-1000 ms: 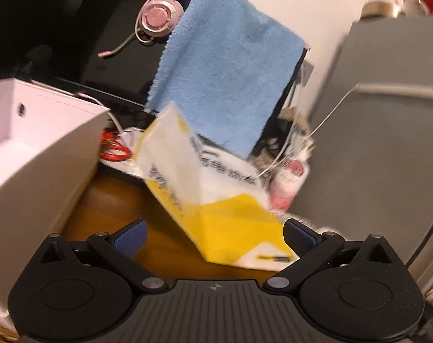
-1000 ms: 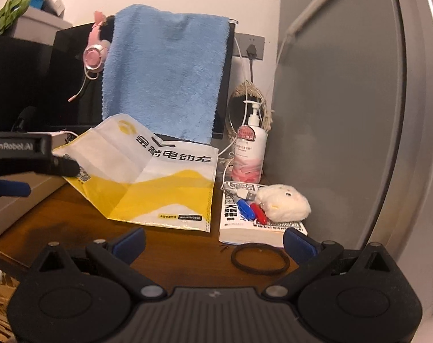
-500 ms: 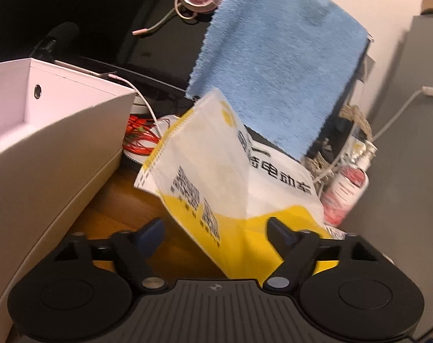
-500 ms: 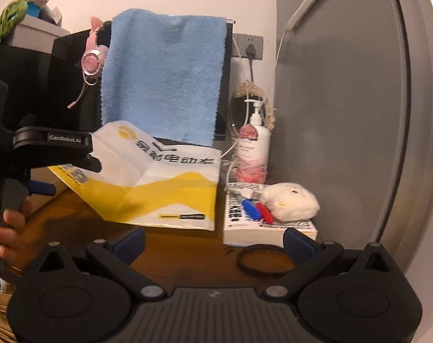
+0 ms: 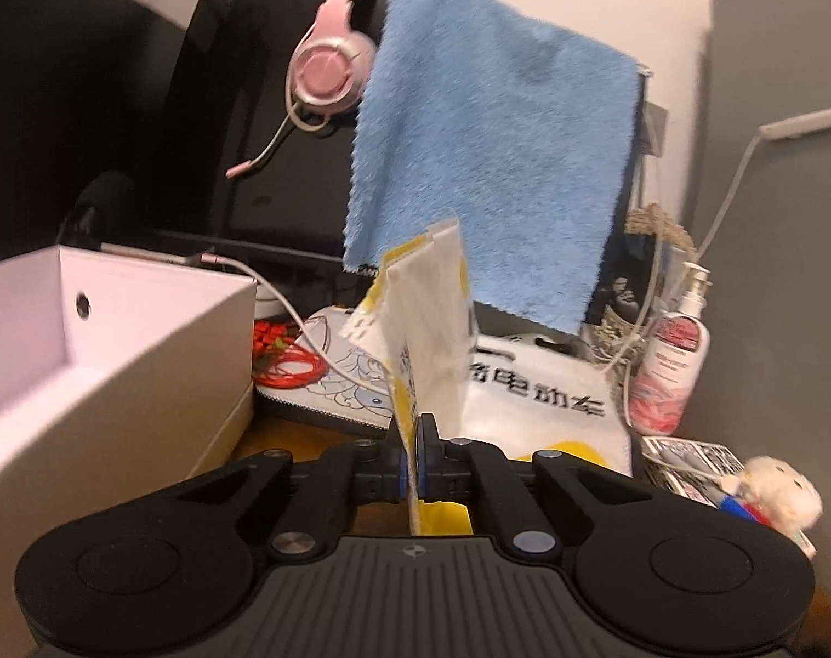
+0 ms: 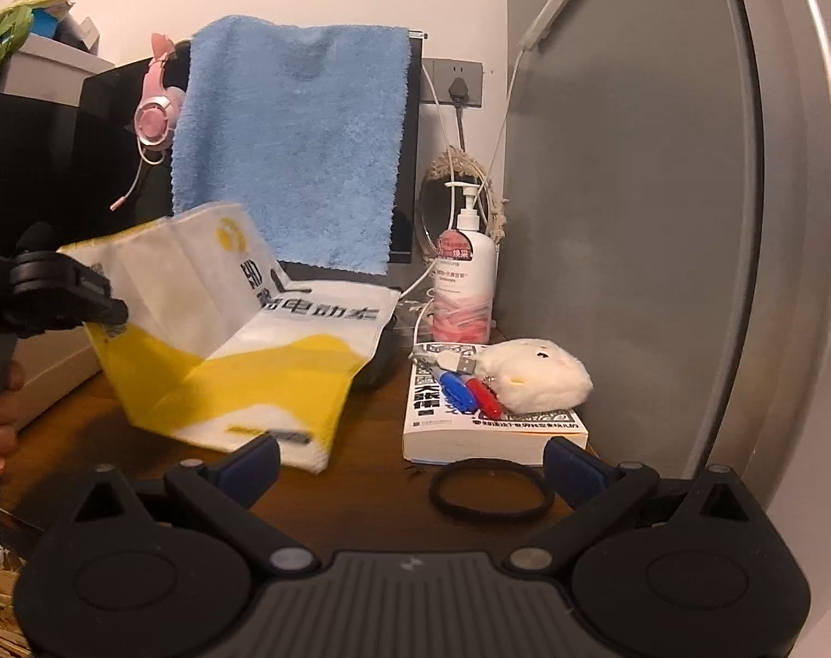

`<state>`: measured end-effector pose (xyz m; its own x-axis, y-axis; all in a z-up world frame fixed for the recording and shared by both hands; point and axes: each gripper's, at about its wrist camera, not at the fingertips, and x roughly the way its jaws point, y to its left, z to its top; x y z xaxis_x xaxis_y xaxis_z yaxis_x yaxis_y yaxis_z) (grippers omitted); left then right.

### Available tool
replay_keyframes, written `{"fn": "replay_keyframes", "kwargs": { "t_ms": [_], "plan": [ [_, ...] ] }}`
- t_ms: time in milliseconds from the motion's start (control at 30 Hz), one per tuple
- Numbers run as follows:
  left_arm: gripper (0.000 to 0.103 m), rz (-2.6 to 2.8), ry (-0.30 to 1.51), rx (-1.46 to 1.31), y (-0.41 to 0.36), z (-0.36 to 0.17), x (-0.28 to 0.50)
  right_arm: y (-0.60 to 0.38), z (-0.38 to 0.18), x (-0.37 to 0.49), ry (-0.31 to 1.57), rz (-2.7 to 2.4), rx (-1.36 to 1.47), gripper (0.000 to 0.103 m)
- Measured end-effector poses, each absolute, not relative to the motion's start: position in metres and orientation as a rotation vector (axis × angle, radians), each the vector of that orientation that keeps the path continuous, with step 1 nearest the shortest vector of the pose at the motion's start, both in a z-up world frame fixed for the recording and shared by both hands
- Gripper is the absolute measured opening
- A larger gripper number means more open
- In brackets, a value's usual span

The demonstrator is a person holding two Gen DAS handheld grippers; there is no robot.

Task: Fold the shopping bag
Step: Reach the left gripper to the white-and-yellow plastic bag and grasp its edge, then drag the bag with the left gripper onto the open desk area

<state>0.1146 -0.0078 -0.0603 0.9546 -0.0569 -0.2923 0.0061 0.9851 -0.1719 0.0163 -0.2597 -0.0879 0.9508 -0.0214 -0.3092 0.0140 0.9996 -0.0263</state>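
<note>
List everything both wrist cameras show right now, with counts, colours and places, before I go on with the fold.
shopping bag: one, white and yellow, on the table, left edge lifted
towel: one, blue, hanging behind the bag
headset: one, pink, left of the towel
pump bottle: one, white and pink, by the grey panel
book: one, white, right of the bag
plush toy: one, cream, on the book
hair band: one, black, before the book
box: one, white, far left
left gripper: shut on the bag's edge
right gripper: open, empty
</note>
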Motion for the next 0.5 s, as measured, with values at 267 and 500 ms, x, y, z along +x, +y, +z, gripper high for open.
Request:
{"fn": "replay_keyframes", "kwargs": {
  "t_ms": [267, 500],
  "plan": [
    [0.003, -0.106, 0.167, 0.151, -0.032, -0.055, 0.055, -0.272, -0.082, 0.017, 0.345, 0.059, 0.09, 0.103],
    [0.003, -0.293, 0.204, 0.415, -0.071, -0.077, 0.03, -0.295, -0.077, 0.018, 0.383, 0.123, 0.251, 0.103]
  ]
}}
